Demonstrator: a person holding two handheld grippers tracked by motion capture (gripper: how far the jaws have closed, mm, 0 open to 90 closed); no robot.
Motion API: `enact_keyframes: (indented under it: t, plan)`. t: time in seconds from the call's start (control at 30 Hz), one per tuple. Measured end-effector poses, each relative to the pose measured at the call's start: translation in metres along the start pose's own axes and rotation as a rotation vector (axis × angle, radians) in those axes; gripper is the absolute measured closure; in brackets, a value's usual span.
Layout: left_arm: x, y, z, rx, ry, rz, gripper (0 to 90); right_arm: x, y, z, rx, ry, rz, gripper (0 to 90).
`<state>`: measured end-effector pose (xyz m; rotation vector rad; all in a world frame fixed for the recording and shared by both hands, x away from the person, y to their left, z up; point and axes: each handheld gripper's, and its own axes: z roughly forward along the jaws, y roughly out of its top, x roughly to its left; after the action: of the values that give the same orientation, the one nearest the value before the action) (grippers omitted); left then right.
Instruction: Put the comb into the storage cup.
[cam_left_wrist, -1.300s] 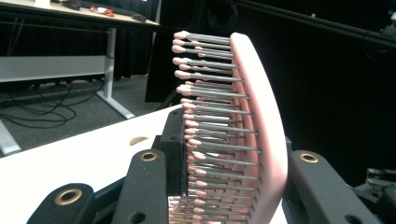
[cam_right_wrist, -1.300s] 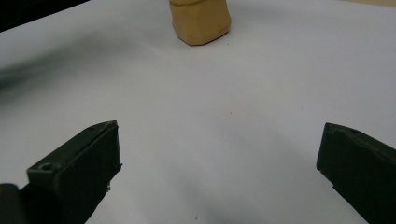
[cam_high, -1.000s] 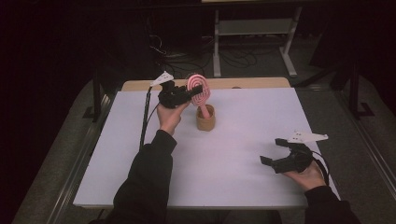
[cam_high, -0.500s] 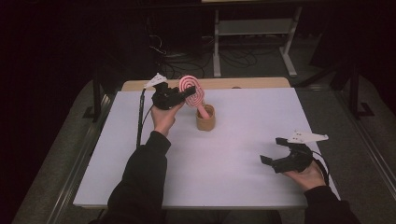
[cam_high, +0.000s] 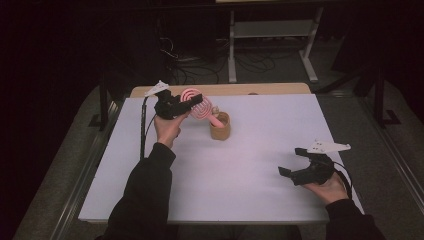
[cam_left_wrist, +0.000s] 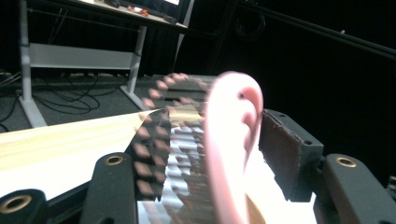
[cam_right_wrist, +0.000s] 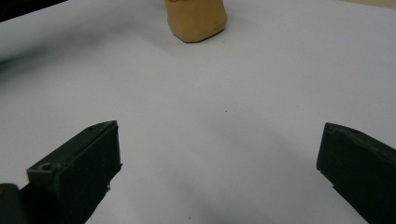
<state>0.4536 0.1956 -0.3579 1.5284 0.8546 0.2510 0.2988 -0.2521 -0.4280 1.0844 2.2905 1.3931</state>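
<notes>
Pink spiral whisk (cam_high: 202, 111): stands tilted at the far middle of the white table (cam_high: 250, 195), handle down in the tan cup (cam_high: 220, 129), coil head up and leaning to the left. Around the coil head, the left gripper (cam_high: 195, 101), held level above the table. Have just been opening, its jaws, and stand now partly apart with the coil between them. In the left gripper view appears the pink loop (cam_left_wrist: 231, 149) in the gap, with some space to the pad on the right side; seems free of the other pad also, but cannot be said for sure, since that side is blurred. Judged from this as the release step: whisk set into the cup, grip let go, hand not yet drawn away. Far from all this, at the near right of the table, rests the right gripper (cam_high: 292, 161) in the hand, jaws spread wide and with nothing between them; in the right gripper view only bare table between the two pads, and the cup (cam_right_wrist: 196, 18) well ahead. Next move, as a judgement: open a little wider, then draw the left gripper back to the left and away, straight and slowly, without hooking a spiral turn and tipping the cup over.
</notes>
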Motion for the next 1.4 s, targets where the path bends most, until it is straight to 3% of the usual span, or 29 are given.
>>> enact_keyframes:
  t: [0.13,0.3,0.43,0.53,0.67,0.87,1.2,1.4]
  plan:
    - [-0.002,-0.003,-0.011,0.022,0.033,0.034,36.9,0.0,0.0,0.001,-0.003,0.005,-0.003,0.0]
    - [0.004,-0.004,-0.026,0.007,0.0,0.017,29.5,0.001,0.001,0.0,-0.006,0.006,-0.004,0.0]
    - [0.008,-0.005,-0.033,0.014,-0.004,-0.001,16.5,0.002,0.001,0.001,-0.001,0.004,-0.007,0.0]
    - [0.008,-0.008,-0.038,0.046,-0.018,0.007,8.7,0.001,0.001,0.001,0.001,0.003,-0.009,0.0]
    - [0.005,-0.009,-0.042,0.075,-0.015,0.049,0.0,0.001,0.001,0.002,0.003,0.003,-0.008,0.0]
    - [0.002,-0.008,-0.052,0.063,-0.026,0.069,0.0,0.002,0.001,0.001,0.002,0.003,-0.009,0.0]
    - [-0.004,-0.015,-0.067,0.11,-0.007,0.136,0.0,0.002,0.0,0.002,0.007,0.002,-0.012,0.0]
    - [-0.005,-0.022,-0.076,0.119,0.004,0.144,0.0,0.003,0.0,0.002,0.008,0.001,-0.014,0.0]
